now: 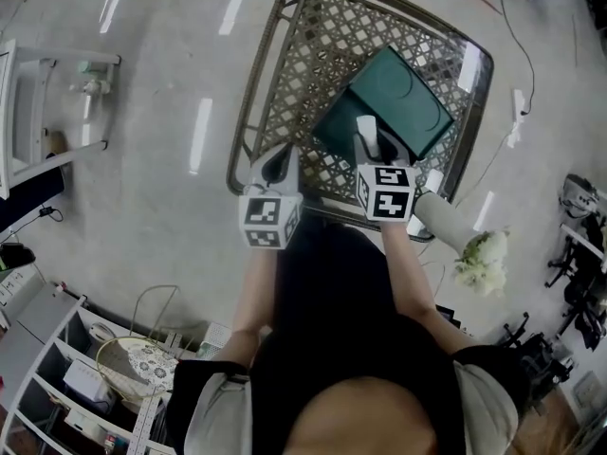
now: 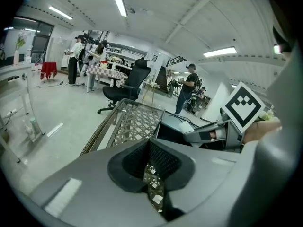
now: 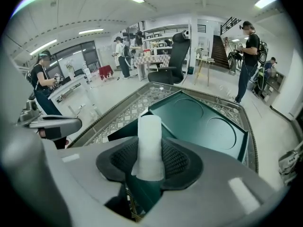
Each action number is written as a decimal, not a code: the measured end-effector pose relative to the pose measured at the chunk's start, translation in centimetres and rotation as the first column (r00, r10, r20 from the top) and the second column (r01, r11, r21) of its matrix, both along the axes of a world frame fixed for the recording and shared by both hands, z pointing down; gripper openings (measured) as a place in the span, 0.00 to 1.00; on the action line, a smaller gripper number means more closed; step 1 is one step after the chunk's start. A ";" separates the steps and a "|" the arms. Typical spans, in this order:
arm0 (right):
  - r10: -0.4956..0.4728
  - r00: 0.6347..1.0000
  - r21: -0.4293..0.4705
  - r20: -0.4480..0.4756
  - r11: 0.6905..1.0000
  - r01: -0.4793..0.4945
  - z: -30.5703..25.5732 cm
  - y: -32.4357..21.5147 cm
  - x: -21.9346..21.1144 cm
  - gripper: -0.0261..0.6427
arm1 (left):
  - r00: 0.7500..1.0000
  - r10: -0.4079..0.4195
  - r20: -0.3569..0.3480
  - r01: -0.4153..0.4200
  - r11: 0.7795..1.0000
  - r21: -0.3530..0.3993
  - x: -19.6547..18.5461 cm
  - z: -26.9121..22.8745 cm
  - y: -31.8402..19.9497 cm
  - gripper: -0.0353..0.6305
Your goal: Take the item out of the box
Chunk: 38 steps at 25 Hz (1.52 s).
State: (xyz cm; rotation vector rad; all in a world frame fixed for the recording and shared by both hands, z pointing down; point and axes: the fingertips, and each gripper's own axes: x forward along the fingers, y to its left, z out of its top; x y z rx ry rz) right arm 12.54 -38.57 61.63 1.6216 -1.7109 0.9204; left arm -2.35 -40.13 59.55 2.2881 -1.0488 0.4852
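A dark green box (image 1: pixel 403 98) with a flat lid lies on the lattice-topped table (image 1: pixel 313 45). My right gripper (image 1: pixel 370 148) hangs over the box's near edge, shut on a white cylindrical roll (image 1: pixel 366 133) that stands upright between the pads. In the right gripper view the roll (image 3: pixel 150 145) rises from the jaws, with the green box (image 3: pixel 208 124) behind it. Left of the box, my left gripper (image 1: pixel 278 164) hovers over the table's near edge. In the left gripper view its jaws (image 2: pixel 152 174) stand together with nothing held, and the lattice table (image 2: pixel 135 119) shows beyond.
A white shelf frame (image 1: pixel 38 112) stands at far left and a shelving unit (image 1: pixel 76 377) at bottom left. White flowers (image 1: pixel 484 259) lie to the right of the table. Cables run over the floor. An office chair (image 2: pixel 128 84) and several people stand in the background.
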 end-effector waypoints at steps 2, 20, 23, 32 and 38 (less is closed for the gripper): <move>0.002 1.000 0.013 -0.002 1.000 -0.002 -0.7 -0.1 0.0 0.26 | 1.000 0.005 -0.003 -0.005 1.000 0.011 0.1 -0.5 -0.2 0.06; 0.015 1.000 0.188 0.015 0.982 -0.018 -7.0 -1.0 1.1 0.26 | 0.999 0.037 0.000 -0.037 0.989 0.144 0.9 -5.4 -2.0 0.06; 0.017 1.000 0.220 0.018 0.975 -0.021 -8.1 -1.0 1.5 0.26 | 0.999 0.039 -0.003 -0.037 0.983 0.177 1.1 -6.5 -2.4 0.06; 0.010 1.000 0.352 0.022 0.936 -0.017 -12.6 -1.1 1.8 0.26 | 0.998 0.051 -0.044 -0.039 0.970 0.238 2.2 -10.0 -2.6 0.06; 0.003 0.998 0.427 0.059 0.904 -0.028 -15.7 -1.0 1.9 0.26 | 0.995 0.065 -0.080 -0.039 0.957 0.286 2.8 -12.8 -2.2 0.06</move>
